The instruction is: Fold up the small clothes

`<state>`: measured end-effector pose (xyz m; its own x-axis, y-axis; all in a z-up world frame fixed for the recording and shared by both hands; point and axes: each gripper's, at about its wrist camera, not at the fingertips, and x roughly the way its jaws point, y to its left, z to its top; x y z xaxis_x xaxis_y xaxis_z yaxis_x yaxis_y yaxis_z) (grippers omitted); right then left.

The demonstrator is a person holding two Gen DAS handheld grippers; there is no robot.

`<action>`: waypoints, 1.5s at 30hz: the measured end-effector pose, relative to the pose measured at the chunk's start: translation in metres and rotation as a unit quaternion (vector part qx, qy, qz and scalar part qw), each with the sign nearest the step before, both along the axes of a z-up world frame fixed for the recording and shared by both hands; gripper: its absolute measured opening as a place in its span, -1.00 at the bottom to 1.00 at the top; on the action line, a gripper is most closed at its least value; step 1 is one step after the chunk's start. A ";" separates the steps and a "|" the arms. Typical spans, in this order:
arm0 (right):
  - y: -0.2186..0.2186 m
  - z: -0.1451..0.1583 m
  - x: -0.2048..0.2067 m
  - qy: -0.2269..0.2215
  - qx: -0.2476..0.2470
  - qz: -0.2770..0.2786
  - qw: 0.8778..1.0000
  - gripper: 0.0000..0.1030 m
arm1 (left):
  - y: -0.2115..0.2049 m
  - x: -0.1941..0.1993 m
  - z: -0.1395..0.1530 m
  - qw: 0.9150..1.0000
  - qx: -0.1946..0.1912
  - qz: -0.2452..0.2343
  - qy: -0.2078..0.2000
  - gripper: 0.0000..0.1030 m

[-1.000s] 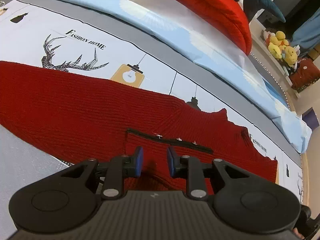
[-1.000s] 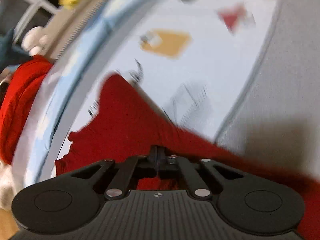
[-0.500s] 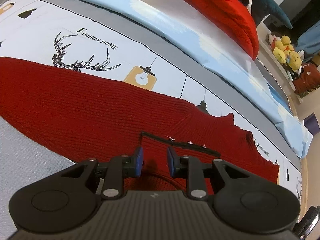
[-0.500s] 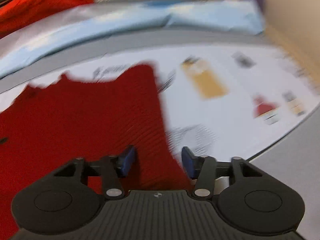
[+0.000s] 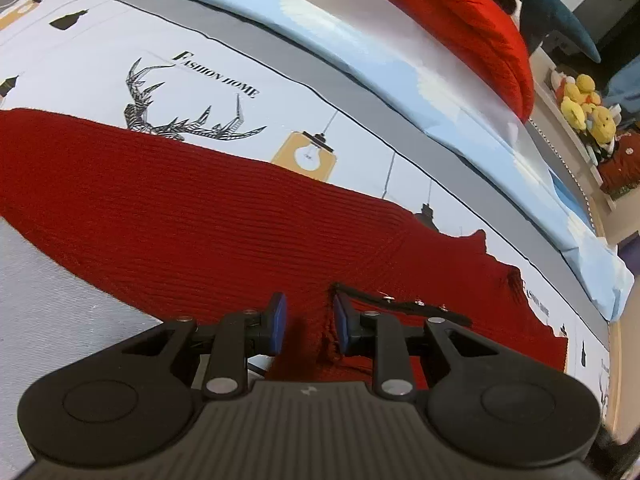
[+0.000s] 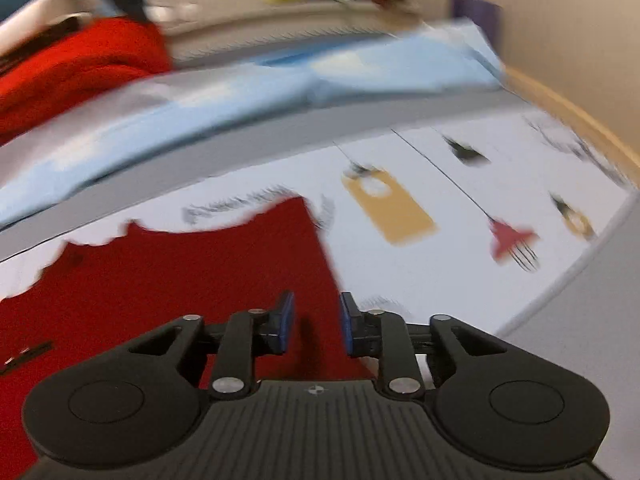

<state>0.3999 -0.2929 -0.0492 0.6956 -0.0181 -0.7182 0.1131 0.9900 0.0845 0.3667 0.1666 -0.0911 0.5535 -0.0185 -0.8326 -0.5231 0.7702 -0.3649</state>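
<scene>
A dark red knitted garment (image 5: pixel 192 208) lies spread flat on a printed white bedsheet (image 5: pixel 100 60). A black strip with small snaps (image 5: pixel 400 302) crosses it near my left gripper (image 5: pixel 308 324). That gripper is open, low over the garment, with a raised ridge of knit between its blue pads (image 5: pixel 278 322). In the right wrist view the garment (image 6: pixel 180 280) fills the lower left. My right gripper (image 6: pixel 316 322) is open over the garment's right edge; this view is blurred.
A folded light-blue quilt (image 5: pixel 400 60) and a bright red blanket (image 5: pixel 460 20) lie at the far side of the bed. Yellow plush toys (image 5: pixel 584 104) sit on a shelf beyond. Grey sheet (image 5: pixel 60 312) borders the near side. A wooden bed edge (image 6: pixel 580 120) runs at right.
The left gripper has slid left along the garment and moved nearer the black strip. The right gripper was shut on the knit, opened, and now swings over the garment's right edge with narrower jaws.
</scene>
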 end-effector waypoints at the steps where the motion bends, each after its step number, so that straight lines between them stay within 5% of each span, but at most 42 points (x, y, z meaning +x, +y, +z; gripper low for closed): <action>1: 0.001 -0.008 0.002 0.026 0.017 0.019 0.999 -0.37 | 0.001 0.000 0.000 1.000 0.000 0.001 0.001 -0.45; 3: -0.005 -0.037 0.010 0.111 0.058 0.011 0.992 -0.37 | 0.004 -0.001 -0.001 1.000 0.003 0.005 0.004 -0.45; 9: 0.004 -0.001 0.001 0.055 0.051 0.005 0.997 -0.18 | 0.025 -0.006 -0.003 0.999 0.000 0.038 0.011 -0.39; 15: 0.027 0.004 -0.009 0.066 0.067 0.058 0.994 -0.08 | 0.072 -0.020 -0.009 0.994 0.003 0.106 0.027 -0.37; 20: 0.054 0.008 -0.012 0.072 0.074 0.094 0.990 -0.02 | 0.113 -0.036 -0.012 0.985 0.015 0.169 0.045 -0.31; 23: 0.063 0.012 -0.014 0.068 0.070 0.111 0.989 0.01 | 0.135 -0.044 -0.018 0.977 0.017 0.200 0.066 -0.11; 30: 0.063 0.013 -0.016 0.065 0.062 0.110 0.990 0.02 | 0.181 -0.073 -0.051 0.949 -0.065 0.294 0.089 -0.05; 34: 0.060 0.012 -0.015 0.065 0.063 0.107 0.990 0.02 | 0.186 -0.076 -0.051 0.945 -0.069 0.309 0.078 -0.10; 36: 0.061 0.010 -0.014 0.067 0.062 0.106 0.990 0.02 | 0.184 -0.073 -0.047 0.949 -0.052 0.302 0.075 -0.65; 38: 0.061 0.009 -0.013 0.068 0.062 0.105 0.990 0.02 | 0.177 -0.068 -0.037 0.953 -0.020 0.295 0.064 -0.71; 42: 0.064 0.008 -0.012 0.068 0.062 0.106 0.990 0.02 | 0.124 -0.038 0.021 0.970 0.150 0.193 -0.005 -0.74; 45: 0.064 0.009 -0.012 0.068 0.063 0.106 0.990 0.02 | 0.044 -0.020 0.065 0.960 0.252 0.050 -0.109 -0.75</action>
